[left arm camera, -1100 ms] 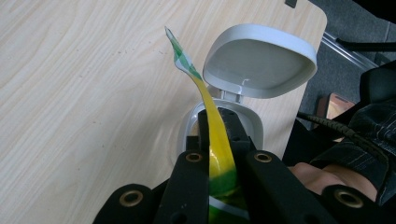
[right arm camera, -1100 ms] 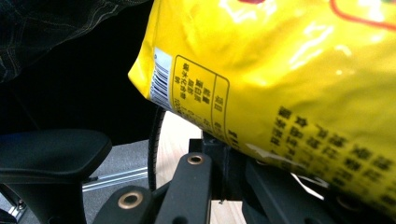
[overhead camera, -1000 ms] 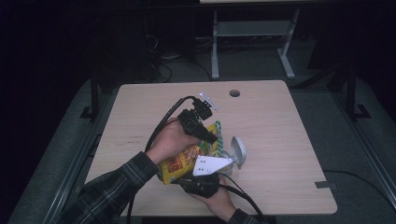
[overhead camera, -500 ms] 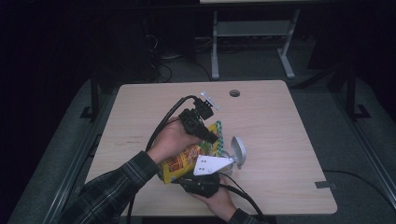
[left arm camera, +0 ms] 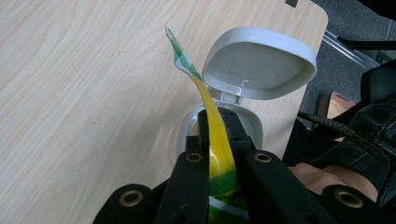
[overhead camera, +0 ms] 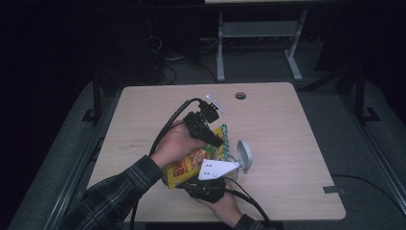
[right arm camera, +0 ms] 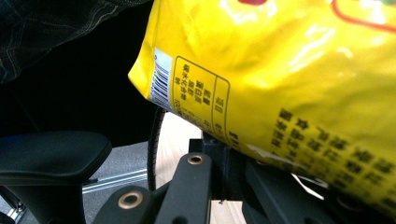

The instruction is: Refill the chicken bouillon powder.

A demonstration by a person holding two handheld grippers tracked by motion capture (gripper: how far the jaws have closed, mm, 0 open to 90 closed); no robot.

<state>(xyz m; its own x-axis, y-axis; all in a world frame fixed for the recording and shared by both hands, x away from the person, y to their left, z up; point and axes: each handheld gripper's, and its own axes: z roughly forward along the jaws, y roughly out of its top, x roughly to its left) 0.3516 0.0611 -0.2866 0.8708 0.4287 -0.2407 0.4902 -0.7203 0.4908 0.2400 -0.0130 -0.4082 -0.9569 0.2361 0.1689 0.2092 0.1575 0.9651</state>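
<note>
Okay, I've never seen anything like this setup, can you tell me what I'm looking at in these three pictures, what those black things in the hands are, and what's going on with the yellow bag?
No robot here: a person at a wooden table holds a hand-operated tool with two black jaws in each hand. One picture comes from a camera above, looking down on the table. The other two come from small cameras riding on the tools, looking along their jaws.

The left gripper is shut on the thin top edge of a yellow snack bag, which runs up between its jaws. The right gripper sits at the bag's other end; its view shows the printed side with a barcode pressed against its jaws, so it appears shut on the bag too.

On the table just beyond the bag stands a small white container with its hinged lid flipped open. The bag's end points towards it.
</note>
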